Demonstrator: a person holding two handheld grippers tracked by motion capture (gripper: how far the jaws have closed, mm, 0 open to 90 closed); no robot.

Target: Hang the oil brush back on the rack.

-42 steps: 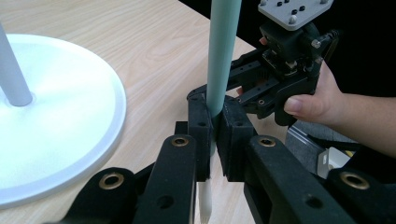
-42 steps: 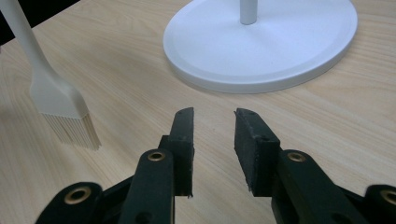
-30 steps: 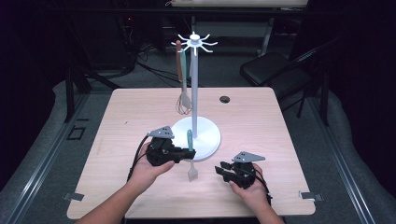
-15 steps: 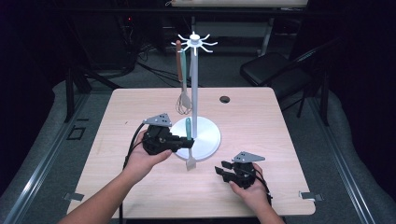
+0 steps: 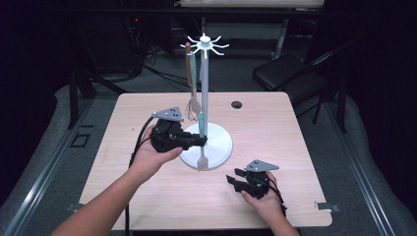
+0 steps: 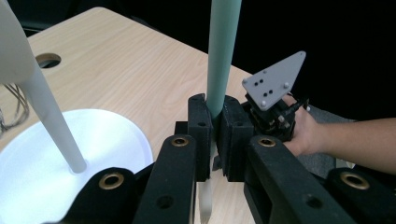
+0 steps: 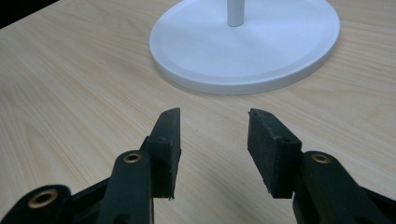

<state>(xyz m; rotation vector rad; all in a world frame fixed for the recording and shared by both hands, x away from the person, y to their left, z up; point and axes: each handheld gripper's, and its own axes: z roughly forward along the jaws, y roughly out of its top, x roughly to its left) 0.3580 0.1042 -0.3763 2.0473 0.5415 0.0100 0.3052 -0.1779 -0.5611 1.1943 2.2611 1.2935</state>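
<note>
While left fingers [image 5: 199, 141] pinch the teal spatula [image 5: 201, 129], right fingers [image 5: 237, 178] just spread, empty; next, probably hang it on the rack [image 5: 205, 45].

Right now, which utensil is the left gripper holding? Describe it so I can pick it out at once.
Start at the white hanging stand in the middle of the table. Just left of its pole, over the round base, the left gripper is shut on a spatula. Unlike the whisk and brown-handled utensil hanging above, it has a mint-green handle and pale blade.
</note>
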